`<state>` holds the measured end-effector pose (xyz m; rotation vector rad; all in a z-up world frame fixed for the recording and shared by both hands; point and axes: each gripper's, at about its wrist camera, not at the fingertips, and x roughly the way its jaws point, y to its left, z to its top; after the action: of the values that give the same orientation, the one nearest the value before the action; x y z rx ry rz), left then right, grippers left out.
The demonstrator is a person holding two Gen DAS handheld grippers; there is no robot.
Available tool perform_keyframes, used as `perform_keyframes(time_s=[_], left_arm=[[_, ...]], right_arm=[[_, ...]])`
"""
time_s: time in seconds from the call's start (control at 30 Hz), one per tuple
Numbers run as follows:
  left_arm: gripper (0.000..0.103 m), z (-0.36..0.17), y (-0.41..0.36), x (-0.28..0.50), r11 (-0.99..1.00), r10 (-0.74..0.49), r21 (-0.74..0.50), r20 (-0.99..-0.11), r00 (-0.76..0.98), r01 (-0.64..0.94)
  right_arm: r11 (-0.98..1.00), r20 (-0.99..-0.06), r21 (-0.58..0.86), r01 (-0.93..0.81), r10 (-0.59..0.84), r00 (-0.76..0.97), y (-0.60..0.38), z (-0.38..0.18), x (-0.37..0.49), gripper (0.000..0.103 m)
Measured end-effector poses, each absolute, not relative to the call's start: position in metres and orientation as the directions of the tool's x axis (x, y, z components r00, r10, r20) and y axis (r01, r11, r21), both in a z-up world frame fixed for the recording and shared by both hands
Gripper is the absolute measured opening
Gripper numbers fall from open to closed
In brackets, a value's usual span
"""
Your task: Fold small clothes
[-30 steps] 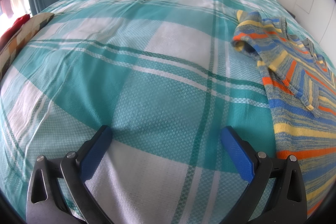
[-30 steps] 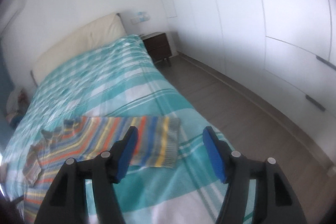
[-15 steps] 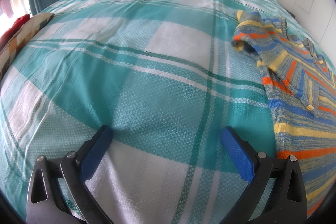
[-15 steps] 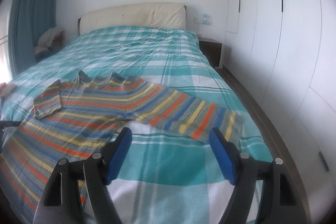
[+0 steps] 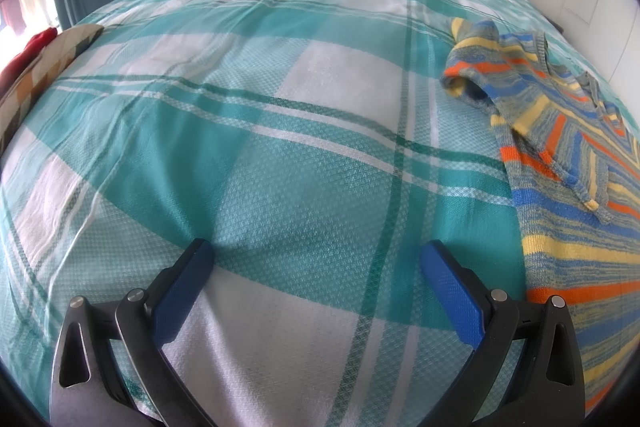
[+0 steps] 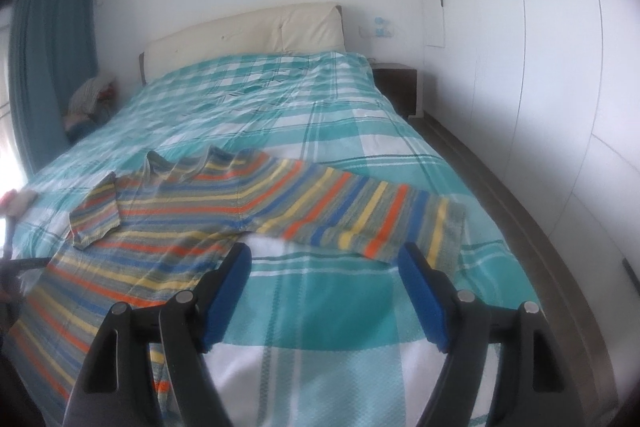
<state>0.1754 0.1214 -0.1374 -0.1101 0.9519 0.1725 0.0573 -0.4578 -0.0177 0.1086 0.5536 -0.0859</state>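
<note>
Striped sweater [image 6: 208,215] lies flat on bed [image 6: 320,131] with teal-and-white checked cover, near foot end. One sleeve stretched out toward wardrobe [image 6: 540,67] side; other sleeve folded in over chest.

Left tongs [image 5: 316,259] spread wide, holding nothing, low over bare cover; sweater [image 5: 560,155] just beside them at right edge of view.

Right tongs [image 6: 324,263] spread wide, holding nothing, above cover near stretched sleeve, cuff just past blue pads.

Cream headboard [image 6: 248,31] at far end.

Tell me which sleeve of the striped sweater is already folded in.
The sleeve on the curtain side: it is doubled back over the striped sweater. The other sleeve lies stretched straight out toward the wardrobe side, just beyond the open right tool.
</note>
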Motion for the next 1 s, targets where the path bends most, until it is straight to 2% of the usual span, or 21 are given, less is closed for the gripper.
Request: perform_keyframes(time_s=[0.27, 0.37, 0.43, 0.5, 0.6, 0.67, 0.73, 0.83, 0.9, 0.93, 1.0], left_arm=[[0.103, -0.136, 0.123, 0.181, 0.981, 0.09, -0.021, -0.832, 0.547, -0.194], [0.102, -0.129, 0.123, 0.186, 0.987, 0.079, 0.001, -0.871, 0.485, -0.159], [0.099, -0.112, 0.121, 0.185, 0.987, 0.102, 0.035, -0.887, 0.451, -0.154], [0.098, -0.077, 0.115, 0.177, 0.991, 0.098, 0.036, -0.848, 0.521, -0.127], [0.099, -0.022, 0.088, 0.171, 1.0, -0.013, -0.011, -0.78, 0.626, 0.006], [0.099, -0.001, 0.053, 0.176, 0.983, -0.144, -0.045, -0.786, 0.602, 0.177], [0.099, 0.001, 0.011, 0.183, 0.943, -0.225, -0.04, -0.81, 0.541, 0.331], [0.099, -0.019, -0.049, 0.191, 0.877, -0.212, 0.06, -0.842, 0.496, 0.476], [0.097, -0.04, -0.072, 0.202, 0.849, -0.179, 0.101, -0.869, 0.462, 0.519], [0.094, -0.052, -0.078, 0.209, 0.842, -0.173, 0.095, -0.885, 0.433, 0.531], [0.082, -0.073, -0.086, 0.219, 0.838, -0.164, 0.07, -0.914, 0.372, 0.542]], right_arm=[[0.997, -0.533, 0.023, 0.073, -0.049, 0.845, -0.445, -0.021, 0.06, 0.075], [0.998, -0.535, 0.012, 0.063, -0.047, 0.844, -0.442, -0.021, 0.061, 0.075], [0.998, -0.531, 0.015, 0.061, -0.044, 0.846, -0.442, -0.021, 0.06, 0.075], [0.998, -0.527, 0.024, 0.062, -0.04, 0.849, -0.444, -0.02, 0.059, 0.075], [0.997, -0.528, 0.036, 0.064, -0.036, 0.848, -0.445, -0.02, 0.06, 0.075], [0.997, -0.537, 0.041, 0.065, -0.033, 0.843, -0.445, -0.022, 0.064, 0.075], [0.997, -0.544, 0.04, 0.064, -0.032, 0.838, -0.444, -0.024, 0.065, 0.075], [0.998, -0.545, 0.023, 0.061, -0.039, 0.838, -0.441, -0.024, 0.064, 0.075], [0.998, -0.543, 0.015, 0.061, -0.043, 0.839, -0.44, -0.024, 0.063, 0.075], [0.998, -0.544, 0.015, 0.062, -0.044, 0.838, -0.44, -0.024, 0.063, 0.075], [0.998, -0.547, 0.02, 0.065, -0.044, 0.836, -0.442, -0.025, 0.063, 0.075]])
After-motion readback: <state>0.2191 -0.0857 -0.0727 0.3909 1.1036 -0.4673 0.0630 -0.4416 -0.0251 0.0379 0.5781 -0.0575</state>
